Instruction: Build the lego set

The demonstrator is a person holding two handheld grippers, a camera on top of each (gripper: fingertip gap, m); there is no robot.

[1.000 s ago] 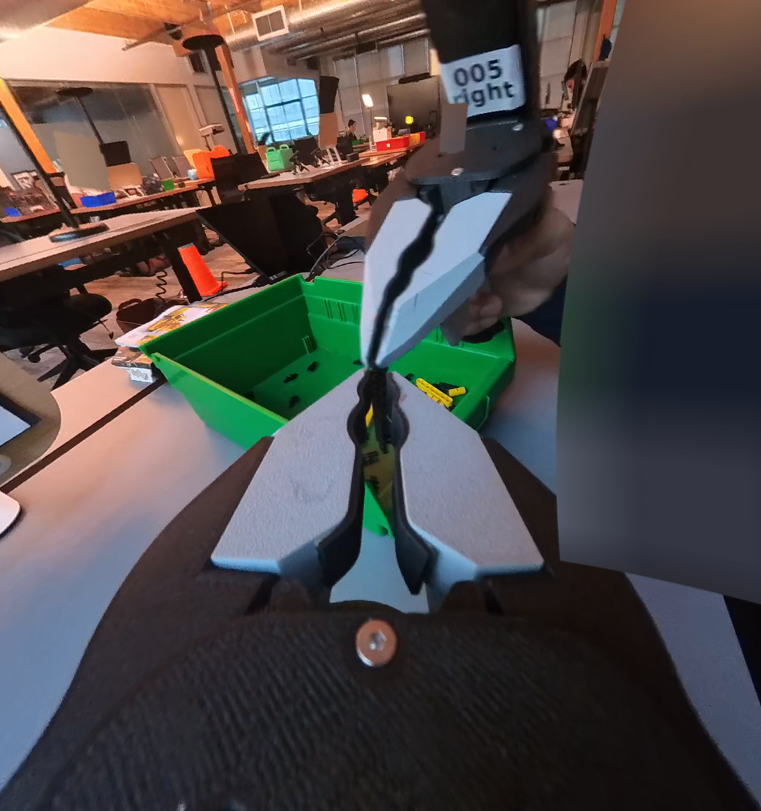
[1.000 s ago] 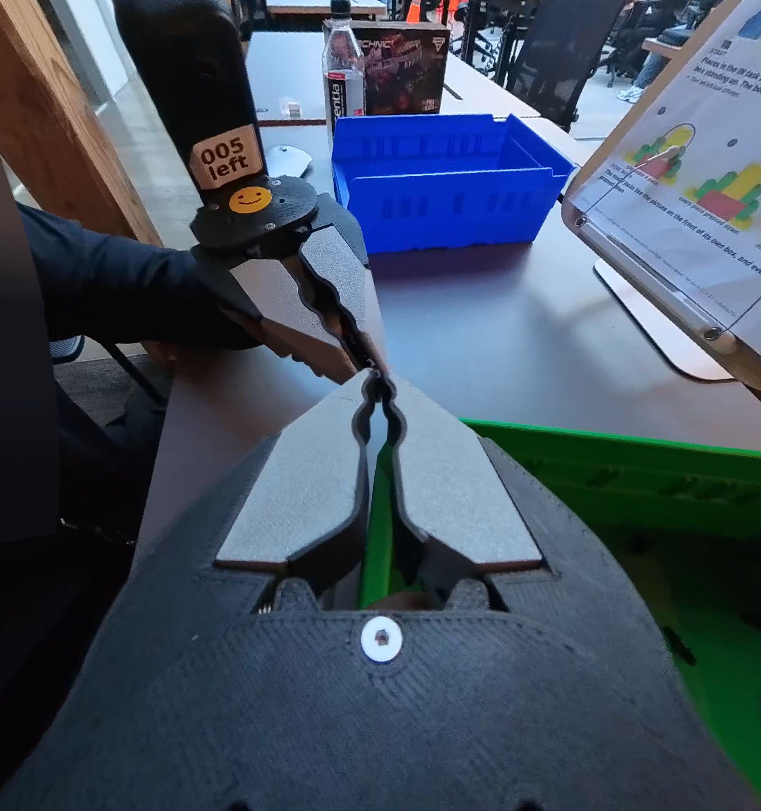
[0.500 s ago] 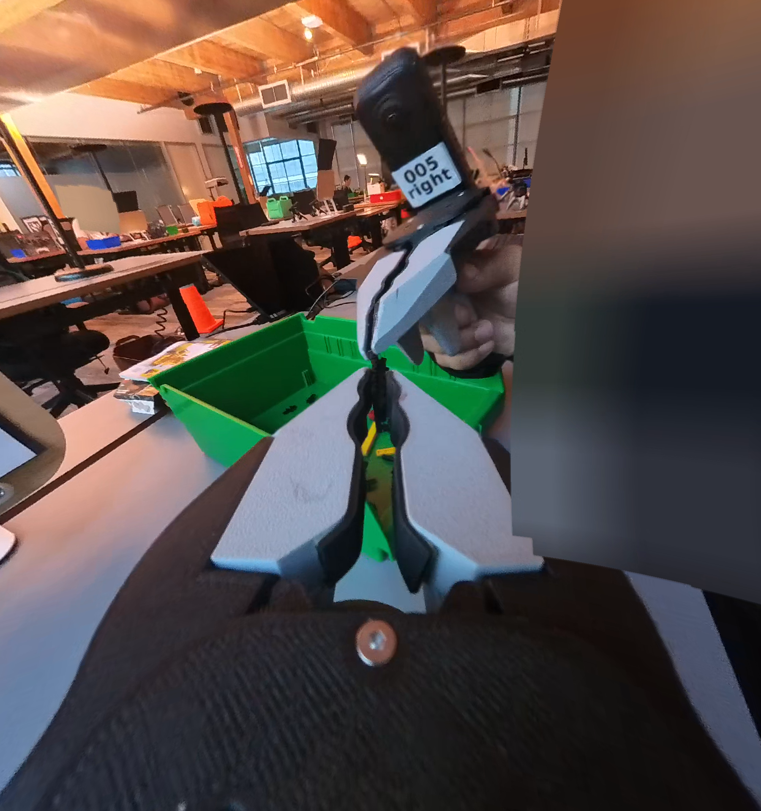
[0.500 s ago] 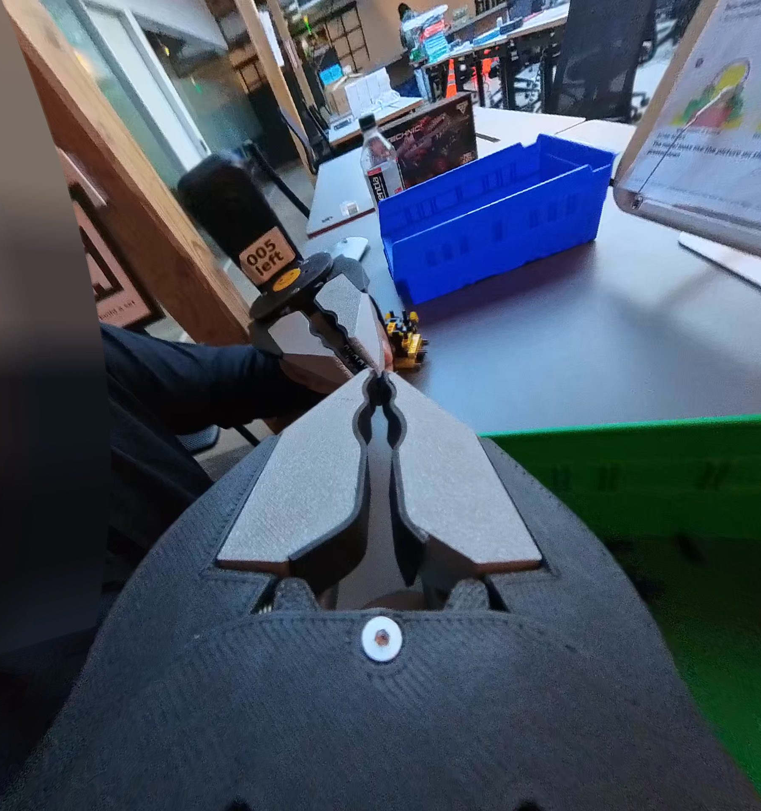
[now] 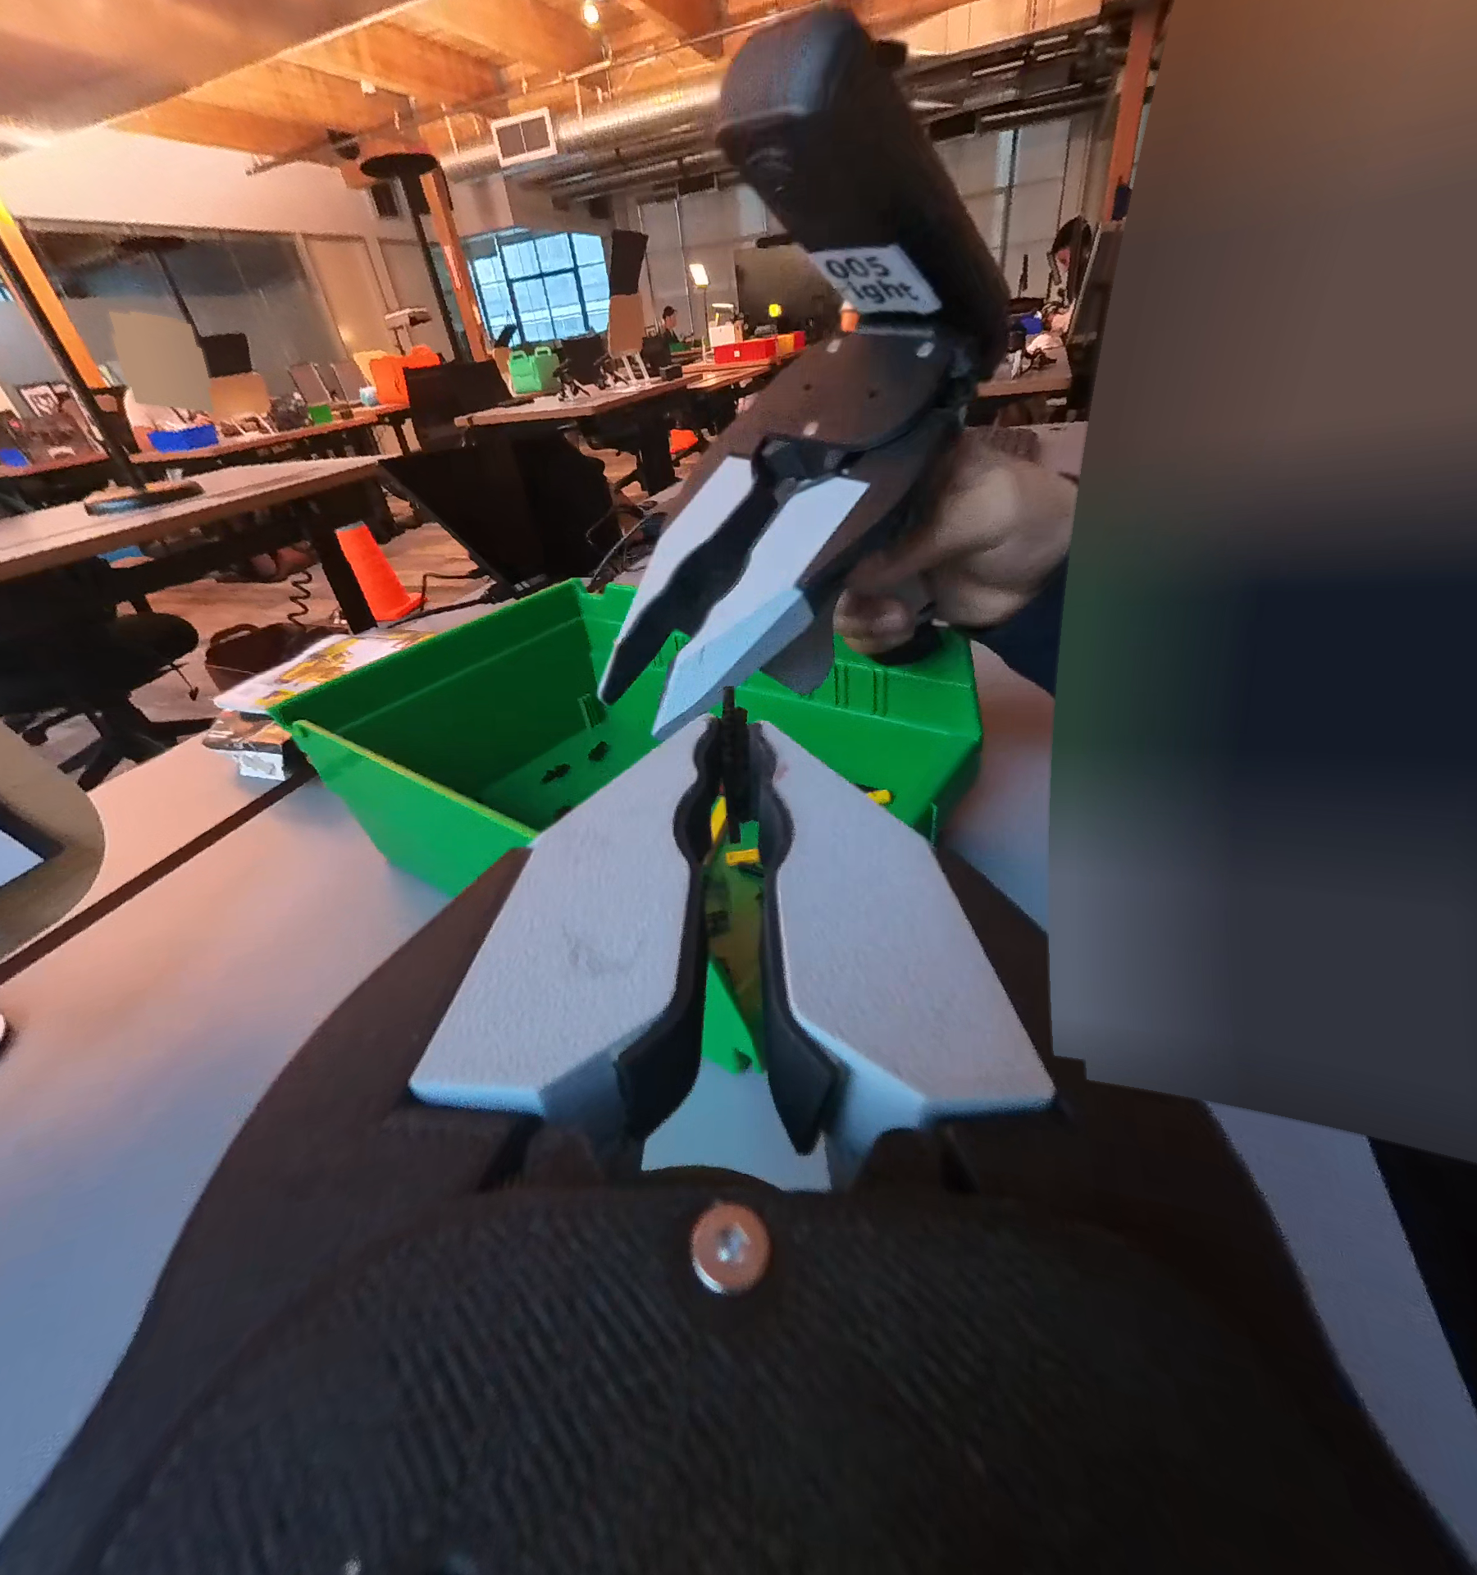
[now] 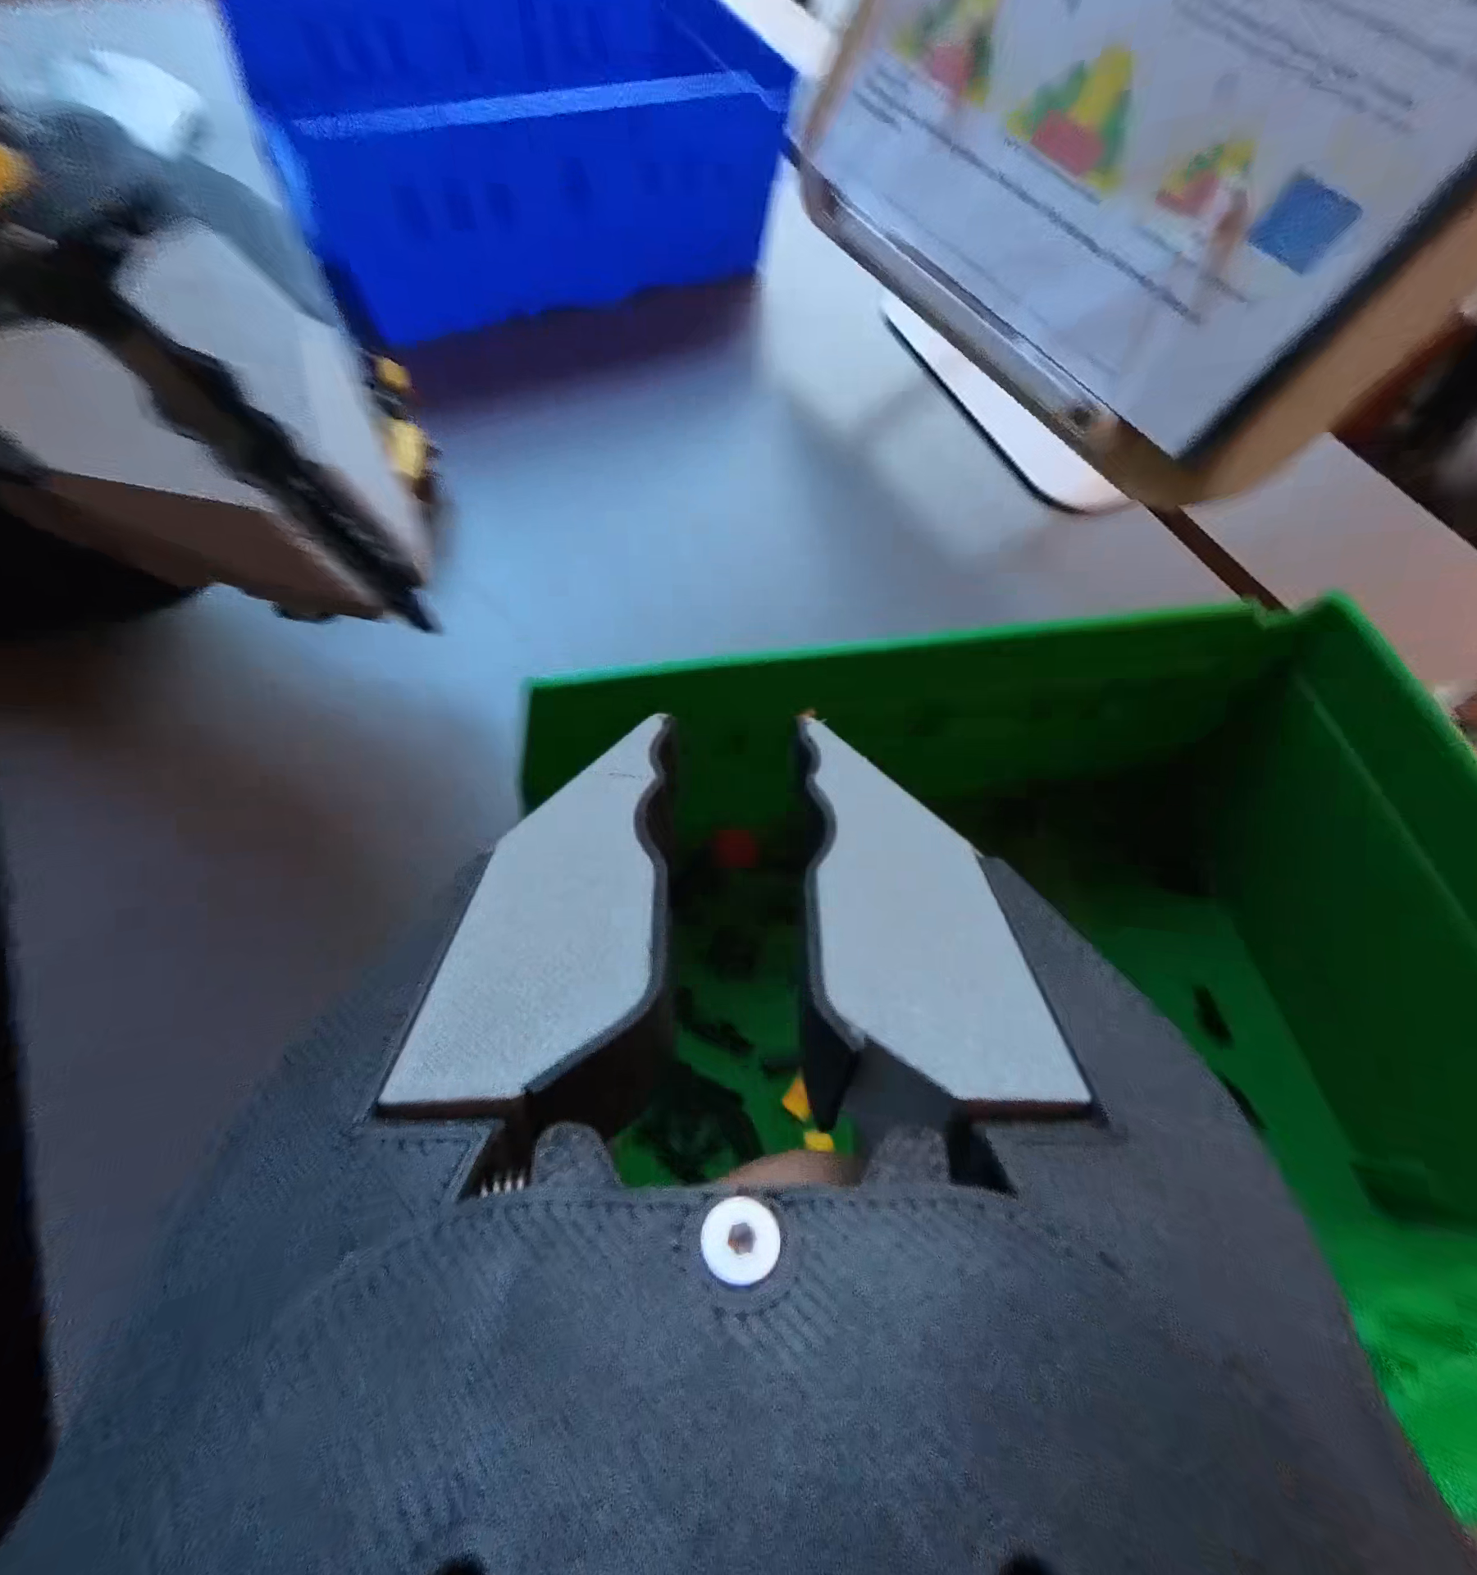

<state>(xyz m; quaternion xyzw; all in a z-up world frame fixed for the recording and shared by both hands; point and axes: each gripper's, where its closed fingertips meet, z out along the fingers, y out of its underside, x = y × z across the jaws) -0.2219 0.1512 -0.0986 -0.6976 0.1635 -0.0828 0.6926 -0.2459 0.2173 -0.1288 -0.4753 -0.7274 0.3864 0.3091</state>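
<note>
**Build barely begun — most pieces still in the green bin**

The left tongs (image 5: 730,741) are pinched shut on a thin black piece (image 5: 733,750), whose tip pokes out past the fingertips above the table (image 5: 206,980). What sort of piece it is cannot be told; it is too small and partly hidden. The right tongs (image 6: 735,724) stand open and empty, hanging over the near corner of the green bin (image 6: 1016,656) and pointing down into it. Seen from the left wrist view, the right tongs (image 5: 658,707) sit just above the left pair's tips, close to the black piece but apart from it.

Inside the bin lie loose parts — a red one (image 6: 735,848), a few yellow ones (image 5: 875,797) and several small black ones (image 5: 598,752) scattered on its floor. A small yellow-and-black assembly (image 6: 402,426) shows on the table in front of the blue bin (image 6: 530,196), half hidden behind the left tongs and blurred. An instruction sheet on a stand (image 6: 1144,170) sits toward the table's far right.

Judging by this, only a small part of the set is together. Most of the work remains: the right tongs seem set to fetch another part from the green bin.
</note>
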